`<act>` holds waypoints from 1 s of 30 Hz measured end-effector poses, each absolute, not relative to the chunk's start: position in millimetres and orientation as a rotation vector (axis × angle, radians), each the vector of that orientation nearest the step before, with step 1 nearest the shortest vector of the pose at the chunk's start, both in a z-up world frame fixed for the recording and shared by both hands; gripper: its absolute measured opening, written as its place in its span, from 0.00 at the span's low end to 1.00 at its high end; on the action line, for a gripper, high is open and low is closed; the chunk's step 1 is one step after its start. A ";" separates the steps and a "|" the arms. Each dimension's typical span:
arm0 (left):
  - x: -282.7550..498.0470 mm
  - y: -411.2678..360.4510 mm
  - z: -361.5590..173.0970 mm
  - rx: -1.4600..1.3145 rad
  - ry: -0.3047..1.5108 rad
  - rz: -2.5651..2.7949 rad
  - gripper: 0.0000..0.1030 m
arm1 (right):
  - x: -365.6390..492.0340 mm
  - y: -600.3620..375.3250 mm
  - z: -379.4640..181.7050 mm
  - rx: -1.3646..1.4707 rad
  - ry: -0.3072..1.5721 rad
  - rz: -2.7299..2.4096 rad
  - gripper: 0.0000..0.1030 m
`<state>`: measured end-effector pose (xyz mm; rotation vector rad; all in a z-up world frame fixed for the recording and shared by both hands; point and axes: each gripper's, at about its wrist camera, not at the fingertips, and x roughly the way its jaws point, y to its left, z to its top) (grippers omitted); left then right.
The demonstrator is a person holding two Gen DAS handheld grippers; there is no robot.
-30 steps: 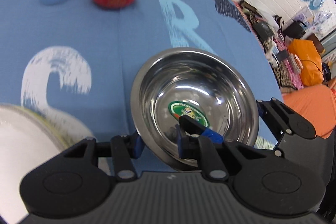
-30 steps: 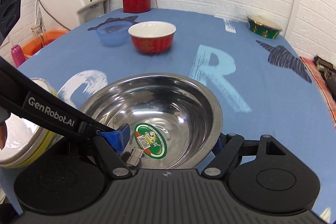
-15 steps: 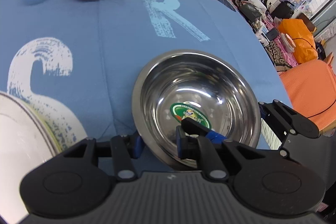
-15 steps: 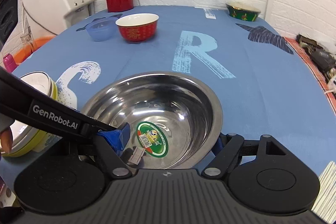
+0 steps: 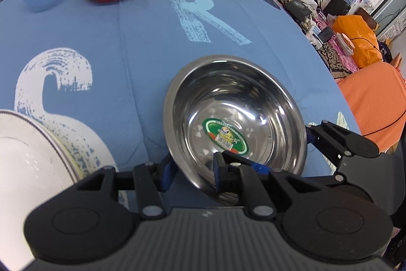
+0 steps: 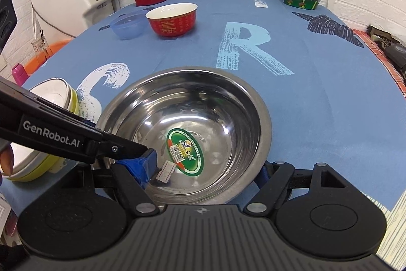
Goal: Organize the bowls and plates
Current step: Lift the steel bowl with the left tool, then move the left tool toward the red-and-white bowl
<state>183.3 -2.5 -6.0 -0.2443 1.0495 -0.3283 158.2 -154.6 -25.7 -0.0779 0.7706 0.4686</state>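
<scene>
The steel bowl (image 6: 185, 133) sits low in the centre of both views on the blue surface (image 6: 304, 98). The left gripper (image 5: 192, 166) has its jaws closed on the bowl's near rim, one finger inside, one outside. The right gripper (image 6: 205, 170) has its jaws wide apart, spanning the bowl; stacked plates (image 6: 43, 123) lie at the left edge.

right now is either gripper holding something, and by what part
The left gripper pinches the round stainless steel bowl by its near rim, one finger inside, one outside. The right gripper straddles the same bowl, jaws wide, with no clear grip.
</scene>
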 end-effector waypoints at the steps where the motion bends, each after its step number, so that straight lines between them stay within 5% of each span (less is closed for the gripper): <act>1: 183.7 -0.9 -5.3 -0.250 1.048 -0.326 0.13 | 159.4 -155.9 -25.4 -0.060 0.777 0.468 0.62; 5: 182.3 6.5 1.1 -0.261 1.019 -0.312 0.20 | 158.1 -154.9 -24.9 -0.039 0.794 0.486 0.63; 8: 181.8 11.5 6.8 -0.265 0.986 -0.316 0.63 | 159.0 -151.8 -24.2 -0.040 0.800 0.499 0.63; 19: 179.6 43.3 35.6 -0.286 0.889 -0.275 0.72 | 141.8 -192.4 14.8 0.018 0.684 0.374 0.63; 30: 205.5 86.6 44.2 -0.295 0.865 -0.122 0.72 | 201.3 -169.2 28.3 0.180 0.815 0.439 0.63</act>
